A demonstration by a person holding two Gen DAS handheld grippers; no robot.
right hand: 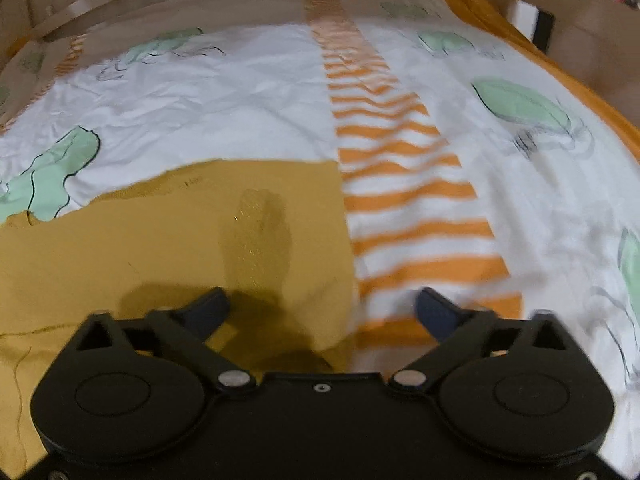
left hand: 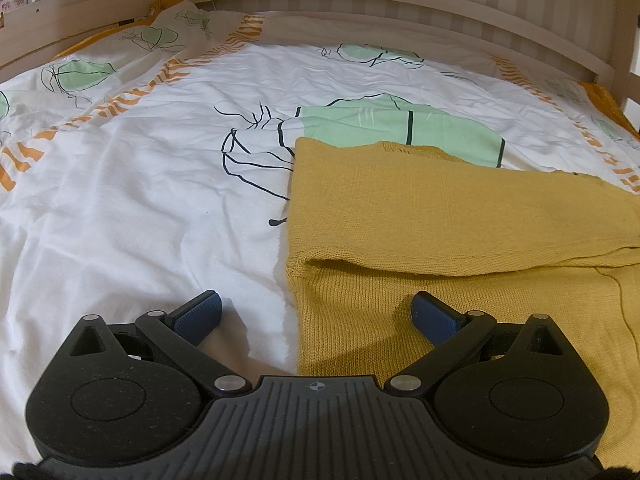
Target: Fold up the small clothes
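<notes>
I see a big bed (left hand: 120, 200) with a white cover, and my yellow knit top (left hand: 460, 216) lies flat on it, I think because a flat, soft place makes folding easy. One part of the top is already folded over the rest, and its fold edge (left hand: 440, 268) runs across just ahead of my left tool (left hand: 316, 316). That tool is wide apart and holds nothing; one of its pads is over the white cover and the other over the yellow knit, so the top's left side edge runs between them. My right tool (right hand: 322, 312) is wide apart too and empty. The top's right side edge lies between its pads, next to the orange stripes (right hand: 408, 196). I guess I will grab both edges next.
</notes>
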